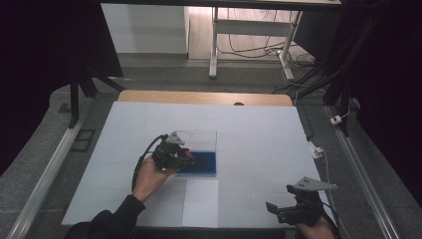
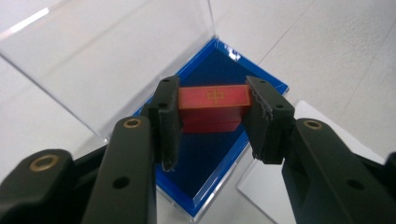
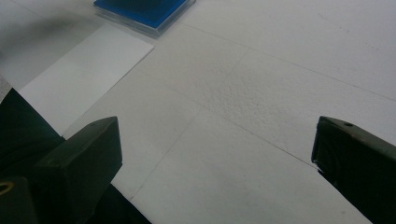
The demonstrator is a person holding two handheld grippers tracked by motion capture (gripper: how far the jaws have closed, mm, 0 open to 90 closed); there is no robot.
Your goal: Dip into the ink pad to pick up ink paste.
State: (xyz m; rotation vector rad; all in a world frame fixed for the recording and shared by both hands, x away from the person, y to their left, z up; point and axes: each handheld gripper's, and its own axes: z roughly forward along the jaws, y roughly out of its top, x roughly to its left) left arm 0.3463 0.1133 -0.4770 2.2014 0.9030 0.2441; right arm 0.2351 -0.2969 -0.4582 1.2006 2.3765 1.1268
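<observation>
Black jaws of the left gripper [image 2: 212, 126] sit nearest the lens, clamped on the two ends of a red block [image 2: 214, 106]; the block hangs level between the pads, above the blue-lined case [image 2: 219, 163]. In the high view the left gripper [image 1: 186, 158] sits over the left part of that case [image 1: 204, 164], the person's left hand [image 1: 149, 179] behind it.

Case: shallow tray with dark blue lining and a brighter blue rim, clear hinged lid [image 2: 93, 60] standing open on its far side. A white sheet [image 1: 200, 201] lies on the table [image 1: 259, 139] just in front of the case.

Right gripper [image 1: 278, 209]: near the table's front right corner, well apart from the case, jaws spread wide with nothing between them. The right gripper view looks across bare white table toward the case corner [image 3: 144, 11].

Risks, as judged:
- Grip is on the block's end faces alone; a tilt of the hand or a slackening squeeze could let it pivot or drop into the tray.
- Open lid stands close to the left jaw; a swing that way could knock it or shift the light case.

Markings: the block's top face carries a gold outline and a gold character [image 2: 215, 95], apparently Chinese, too small to read for certain. No other writing legible.
</observation>
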